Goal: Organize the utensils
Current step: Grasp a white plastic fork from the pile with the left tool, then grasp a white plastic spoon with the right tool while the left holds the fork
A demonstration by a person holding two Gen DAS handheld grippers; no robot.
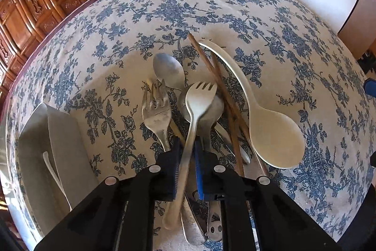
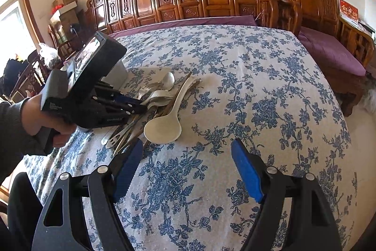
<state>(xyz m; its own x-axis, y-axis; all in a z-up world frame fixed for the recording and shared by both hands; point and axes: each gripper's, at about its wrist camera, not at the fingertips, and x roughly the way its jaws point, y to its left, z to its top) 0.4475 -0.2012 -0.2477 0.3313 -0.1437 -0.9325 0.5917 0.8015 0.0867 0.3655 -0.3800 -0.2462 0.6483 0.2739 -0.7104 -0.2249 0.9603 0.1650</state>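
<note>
Left wrist view: left gripper (image 1: 188, 154) clamped on metal fork (image 1: 196, 119) handle, raised over utensil pile (image 1: 211, 109) beside white rice paddle (image 1: 270, 133); right gripper (image 2: 188, 171) spread wide, near paddle, above floral tablecloth (image 2: 258, 86)

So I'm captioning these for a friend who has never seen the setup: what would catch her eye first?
The heap of cutlery in the middle of the blue-flowered tablecloth, with a big white ladle along its right side. Next, the left gripper shut on a metal fork that stands up from the heap. The right gripper hangs open over bare cloth nearby.
</note>
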